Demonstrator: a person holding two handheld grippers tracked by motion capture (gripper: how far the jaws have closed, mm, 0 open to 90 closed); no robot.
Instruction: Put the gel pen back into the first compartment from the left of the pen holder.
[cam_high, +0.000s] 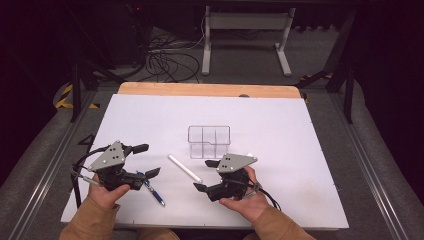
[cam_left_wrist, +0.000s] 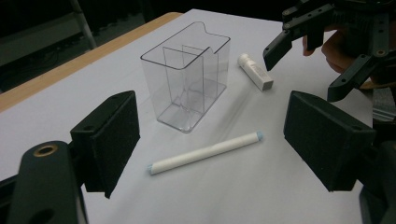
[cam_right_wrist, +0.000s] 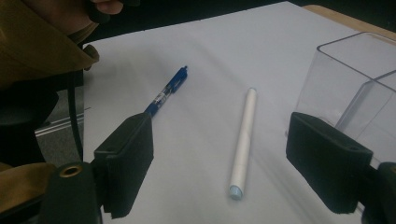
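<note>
White table (cam_high: 300, 150): open room around white marker (cam_high: 184, 169).

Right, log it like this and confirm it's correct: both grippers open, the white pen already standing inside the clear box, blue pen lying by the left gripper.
One point is wrong: the white pen is not in the clear box. The left gripper view shows it lying flat on the table in front of the box. The rest stands: the left gripper and right gripper are open, and the blue pen lies by the left one.

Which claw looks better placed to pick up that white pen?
Probably the right claw: its open jaws point at the white pen, which lies just ahead between them. The left claw is open too, but farther off, nearer the blue pen.
</note>
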